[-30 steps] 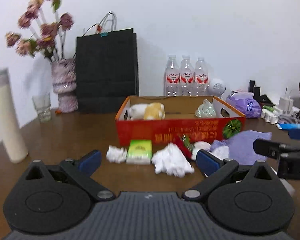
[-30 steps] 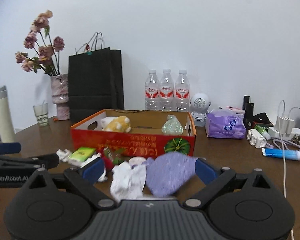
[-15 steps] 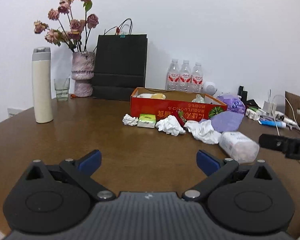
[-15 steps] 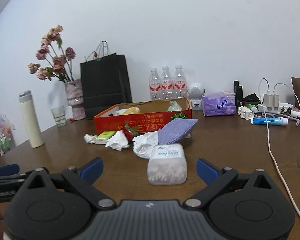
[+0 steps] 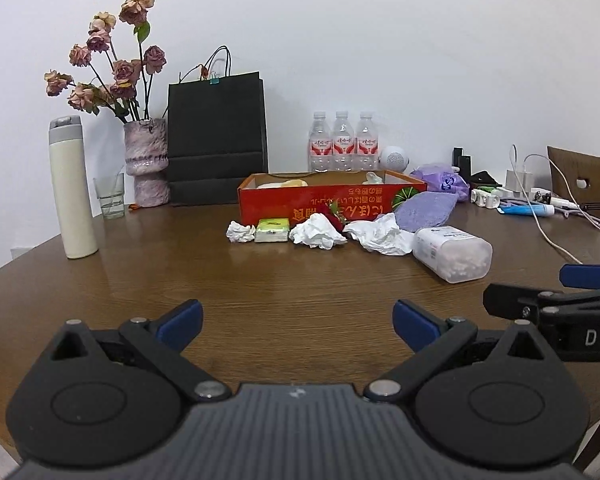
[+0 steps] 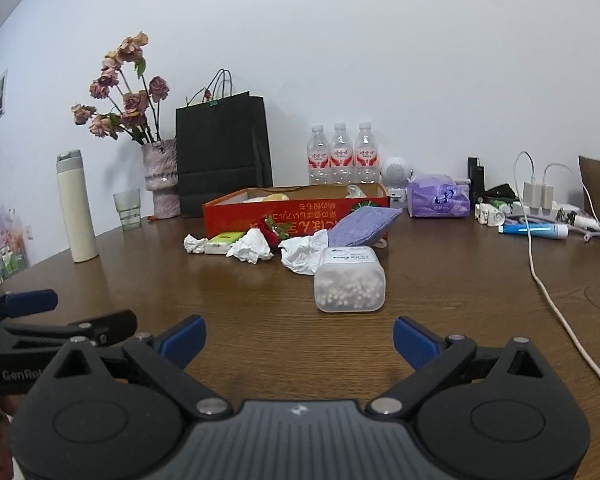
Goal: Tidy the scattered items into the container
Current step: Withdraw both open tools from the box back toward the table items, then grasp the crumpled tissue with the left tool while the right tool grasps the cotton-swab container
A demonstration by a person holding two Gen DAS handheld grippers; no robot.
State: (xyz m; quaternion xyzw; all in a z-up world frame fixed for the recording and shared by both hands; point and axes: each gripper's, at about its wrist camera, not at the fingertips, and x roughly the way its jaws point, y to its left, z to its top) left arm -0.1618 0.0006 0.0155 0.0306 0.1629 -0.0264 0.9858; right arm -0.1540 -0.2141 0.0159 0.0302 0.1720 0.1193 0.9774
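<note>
Hovering spread and empty — left gripper, right gripper; cotton-swab box lying nearest, crumpled tissues crowding before red cardboard box — charger cable trailing alongside.

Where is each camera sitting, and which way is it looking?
Left wrist: sits on the left tongs, looking across the brown wooden table at the red cardboard box; its own blue-tipped fingers show, and the right tongs alongside.
Right wrist: sits on the right tongs, facing the same way; the left tongs show.
Both see the clear plastic cotton-swab tub.
</note>
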